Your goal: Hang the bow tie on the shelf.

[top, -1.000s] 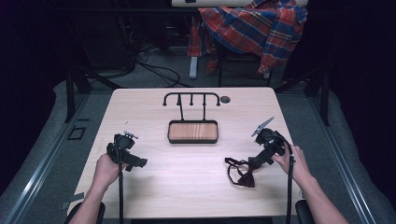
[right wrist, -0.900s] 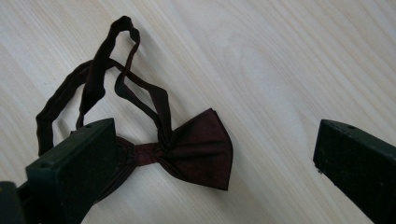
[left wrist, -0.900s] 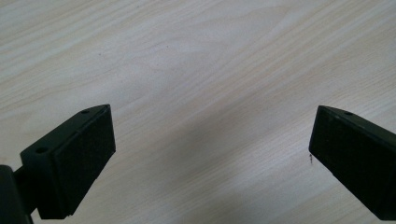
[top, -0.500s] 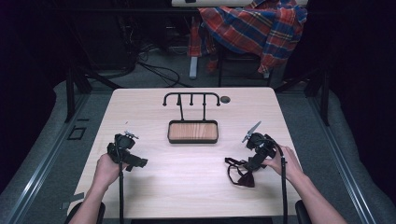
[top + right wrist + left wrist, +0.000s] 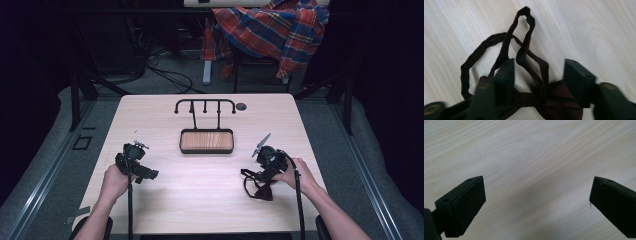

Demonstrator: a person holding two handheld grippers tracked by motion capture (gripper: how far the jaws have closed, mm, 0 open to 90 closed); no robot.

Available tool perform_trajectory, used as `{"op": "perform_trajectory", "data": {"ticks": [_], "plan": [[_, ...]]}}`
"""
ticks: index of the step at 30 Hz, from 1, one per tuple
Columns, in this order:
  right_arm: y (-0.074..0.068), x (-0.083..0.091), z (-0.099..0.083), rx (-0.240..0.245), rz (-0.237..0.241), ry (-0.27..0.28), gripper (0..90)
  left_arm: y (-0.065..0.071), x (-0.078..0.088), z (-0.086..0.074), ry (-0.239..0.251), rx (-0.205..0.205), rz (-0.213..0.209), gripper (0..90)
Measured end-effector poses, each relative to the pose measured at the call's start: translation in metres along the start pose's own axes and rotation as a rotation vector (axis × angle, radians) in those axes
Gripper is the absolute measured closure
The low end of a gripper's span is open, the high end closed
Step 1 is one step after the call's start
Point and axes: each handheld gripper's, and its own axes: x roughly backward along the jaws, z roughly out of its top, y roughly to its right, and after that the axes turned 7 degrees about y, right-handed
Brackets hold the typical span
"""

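Observation:
A dark maroon bow tie (image 5: 260, 189) with a thin looped strap lies on the light wooden table (image 5: 200, 200) at the front right. My right gripper (image 5: 256, 176) is lowered over it. In the right gripper view its jaws (image 5: 539, 77) straddle the tie's knot (image 5: 529, 96) and part of the strap. They have just been closing, with bare table still showing between the pads and the knot. My left gripper (image 5: 148, 175) rests at the front left, open wide (image 5: 536, 202) over bare wood with nothing between its fingers.
A black hanger rack (image 5: 205, 104) rises from a wooden-bottomed tray (image 5: 206, 141) at the table's middle. A small round hole (image 5: 241, 106) sits near the far edge. A plaid shirt (image 5: 272, 30) drapes over a chair beyond the table.
My right gripper has moved left and down onto the bow tie, and its jaws have narrowed around the knot. The left gripper has stayed where it was.

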Motion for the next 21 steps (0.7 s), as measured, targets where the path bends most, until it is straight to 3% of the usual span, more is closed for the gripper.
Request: {"op": "perform_trajectory", "data": {"ticks": [3,4,7,11,19,21], "plan": [[0.000,-0.005,-0.001,-0.015,0.012,-0.014,54.8,0.000,0.000,0.000,0.000,-0.001,0.000,0.5],[0.002,-0.007,-0.002,-0.012,0.007,-0.045,57.4,0.000,-0.001,0.000,0.001,0.001,0.001,0.5],[0.003,-0.010,-0.004,-0.033,0.013,-0.042,60.2,0.000,-0.001,0.000,-0.001,-0.003,0.000,0.7],[0.005,-0.012,-0.004,-0.027,0.008,-0.062,65.5,0.000,-0.001,0.000,-0.004,-0.005,-0.002,0.7],[0.005,-0.014,-0.005,-0.048,-0.006,-0.075,86.2,0.000,-0.001,0.000,-0.003,-0.005,0.002,0.8],[0.005,-0.013,-0.005,-0.051,-0.006,-0.073,86.6,0.000,-0.001,0.000,-0.002,-0.006,0.002,0.8]]}}
